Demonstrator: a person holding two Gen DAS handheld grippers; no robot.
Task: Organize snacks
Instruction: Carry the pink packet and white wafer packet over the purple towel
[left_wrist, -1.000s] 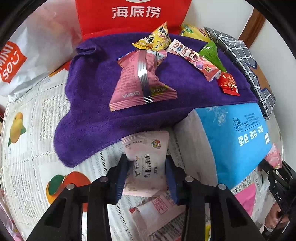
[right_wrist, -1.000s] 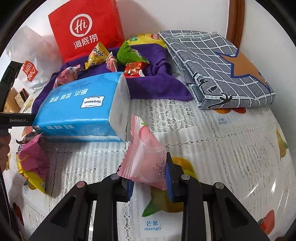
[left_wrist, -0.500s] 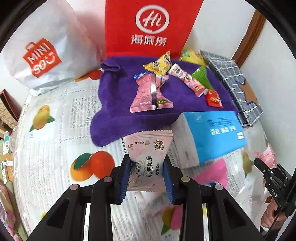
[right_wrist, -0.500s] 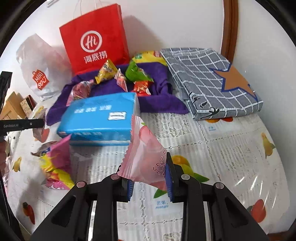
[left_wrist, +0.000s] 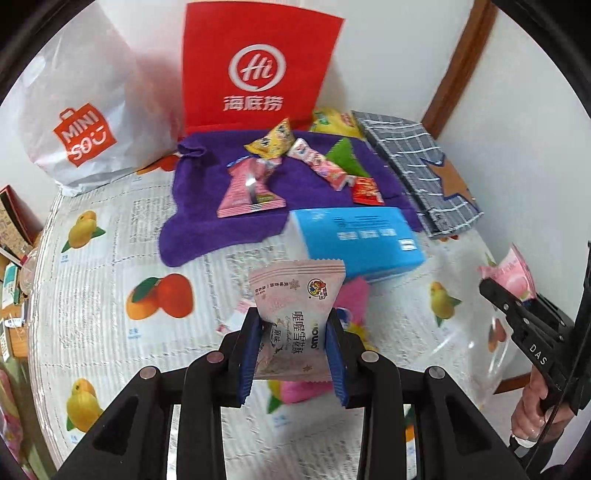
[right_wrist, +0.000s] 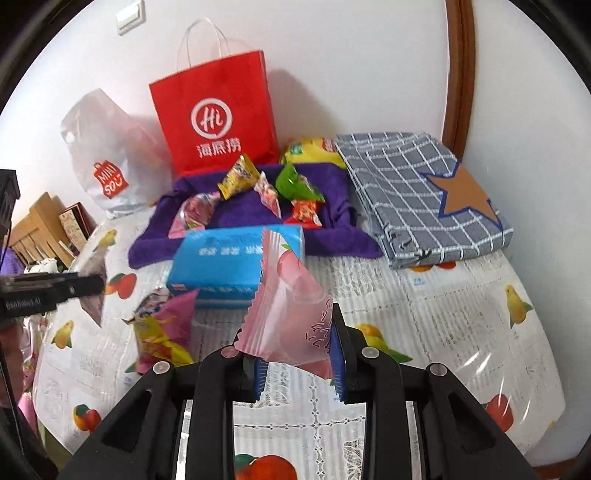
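Observation:
My left gripper (left_wrist: 293, 341) is shut on a pale pink snack packet (left_wrist: 295, 295) with dark print and holds it above the table. My right gripper (right_wrist: 299, 360) is shut on a pink peach packet (right_wrist: 291, 306), also held above the table; that packet shows at the right of the left wrist view (left_wrist: 511, 271). Several wrapped snacks lie on a purple towel (left_wrist: 199, 221), among them a pink one (left_wrist: 247, 188), a yellow one (left_wrist: 271, 142) and a green one (left_wrist: 345, 157). Loose pink and yellow packets (right_wrist: 162, 328) lie on the tablecloth.
A blue tissue pack (right_wrist: 229, 258) lies in front of the towel. A red paper bag (right_wrist: 216, 114) and a white plastic bag (right_wrist: 103, 155) stand at the wall. A folded grey checked cloth (right_wrist: 424, 195) lies at the back right. A wooden chair (right_wrist: 33, 232) is at the left.
Both grippers have risen and drawn back from the table with their packets. The towel and tissue pack look smaller and farther away.

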